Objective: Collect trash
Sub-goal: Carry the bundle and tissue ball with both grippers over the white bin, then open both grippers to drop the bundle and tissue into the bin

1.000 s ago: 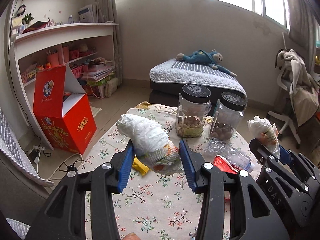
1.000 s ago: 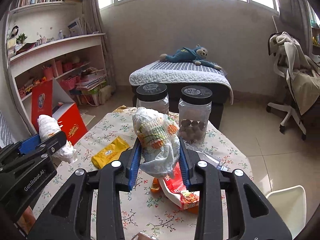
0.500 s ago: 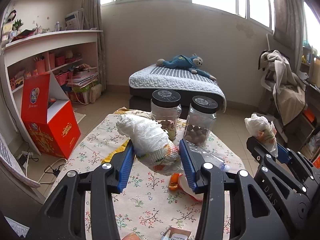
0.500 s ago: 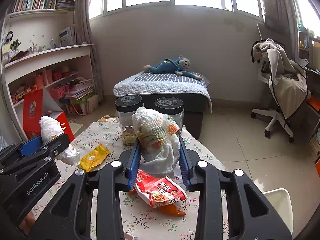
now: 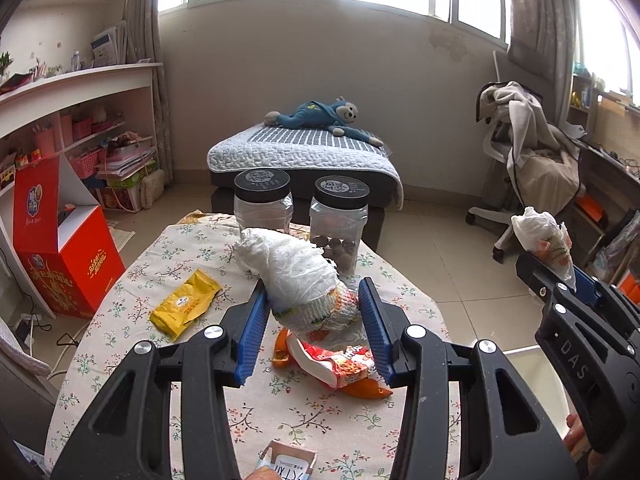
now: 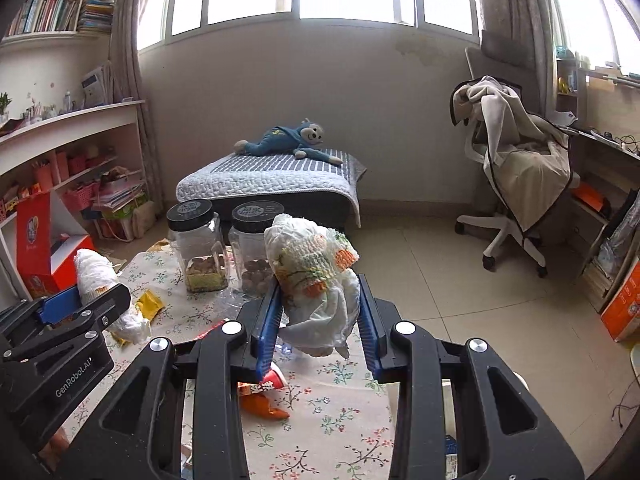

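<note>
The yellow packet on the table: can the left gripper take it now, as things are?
Probably not. The left gripper is shut on a white wad, so its jaws are full. The yellow packet lies uncovered on the table, apart from other things.

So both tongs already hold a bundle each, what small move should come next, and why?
Probably carry both bundles to the right, toward the white bin beside the table. The left tongs are shut on a white bundle and the right tongs on a crumpled bundle, so neither can pick up the wrappers left on the table.
</note>
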`<action>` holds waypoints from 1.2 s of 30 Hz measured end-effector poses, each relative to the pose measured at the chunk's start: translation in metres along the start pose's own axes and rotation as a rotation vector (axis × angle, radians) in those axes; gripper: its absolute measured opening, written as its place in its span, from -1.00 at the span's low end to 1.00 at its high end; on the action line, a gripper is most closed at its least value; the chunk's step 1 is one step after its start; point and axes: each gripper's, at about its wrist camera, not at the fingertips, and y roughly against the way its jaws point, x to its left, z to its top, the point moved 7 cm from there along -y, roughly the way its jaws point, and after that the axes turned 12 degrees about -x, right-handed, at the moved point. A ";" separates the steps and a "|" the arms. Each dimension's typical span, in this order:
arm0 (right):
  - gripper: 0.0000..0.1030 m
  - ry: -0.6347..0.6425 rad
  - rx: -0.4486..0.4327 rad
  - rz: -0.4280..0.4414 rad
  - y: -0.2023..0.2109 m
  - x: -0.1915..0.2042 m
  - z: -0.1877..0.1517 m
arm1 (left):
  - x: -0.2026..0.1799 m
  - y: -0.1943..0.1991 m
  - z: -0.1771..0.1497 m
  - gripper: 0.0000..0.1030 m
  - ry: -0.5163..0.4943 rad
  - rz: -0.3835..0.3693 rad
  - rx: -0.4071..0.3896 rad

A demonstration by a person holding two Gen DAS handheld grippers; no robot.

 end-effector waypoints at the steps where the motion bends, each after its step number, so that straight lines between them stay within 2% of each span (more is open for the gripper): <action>1: -0.35 -0.007 0.003 -0.013 0.001 -0.008 0.000 | -0.006 0.000 -0.001 -0.12 -0.006 -0.009 0.002; 15: -0.31 -0.152 0.084 -0.235 0.020 -0.136 -0.023 | -0.111 -0.004 -0.026 -0.12 -0.083 -0.154 0.057; 16: -0.16 -0.166 0.086 -0.247 0.022 -0.145 -0.024 | -0.120 -0.004 -0.028 -0.11 -0.090 -0.166 0.061; 17: 0.12 -0.182 0.081 -0.264 0.026 -0.153 -0.025 | -0.128 -0.004 -0.029 -0.11 -0.096 -0.178 0.065; 18: 0.19 -0.196 0.069 -0.279 0.030 -0.161 -0.025 | -0.137 -0.004 -0.031 -0.11 -0.101 -0.191 0.070; 21: 0.24 -0.218 0.044 -0.323 0.041 -0.185 -0.022 | -0.163 -0.005 -0.035 -0.11 -0.116 -0.225 0.082; 25: 0.48 -0.276 0.007 -0.384 0.054 -0.216 -0.020 | -0.196 -0.003 -0.041 -0.10 -0.139 -0.269 0.096; 29: 0.62 -0.318 -0.030 -0.443 0.067 -0.240 -0.018 | -0.227 -0.002 -0.047 -0.09 -0.161 -0.311 0.106; 36: 0.75 -0.364 -0.087 -0.520 0.086 -0.270 -0.016 | -0.270 0.002 -0.059 -0.03 -0.183 -0.387 0.143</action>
